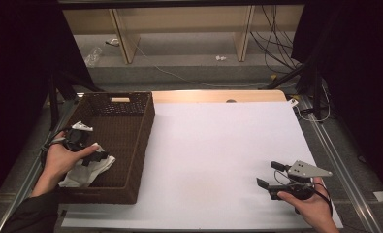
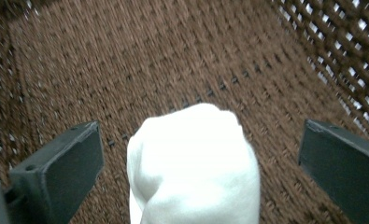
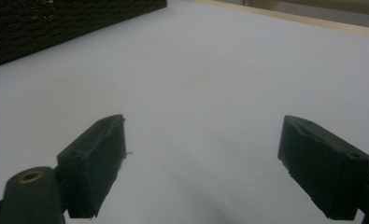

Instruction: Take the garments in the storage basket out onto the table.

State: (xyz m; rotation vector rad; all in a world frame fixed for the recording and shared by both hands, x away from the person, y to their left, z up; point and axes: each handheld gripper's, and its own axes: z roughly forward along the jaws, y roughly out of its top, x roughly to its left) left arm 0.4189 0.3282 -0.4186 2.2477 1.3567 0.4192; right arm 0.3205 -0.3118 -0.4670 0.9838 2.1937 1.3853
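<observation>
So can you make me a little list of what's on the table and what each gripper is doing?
table: white table top
basket: brown woven basket at the table's left side
cloth: white cloth lying inside the basket at its near end
left gripper: left gripper in the basket, jaws wide open either side of the cloth, not squeezing it
right gripper: right gripper open over bare table top at the near right, holding nothing
</observation>
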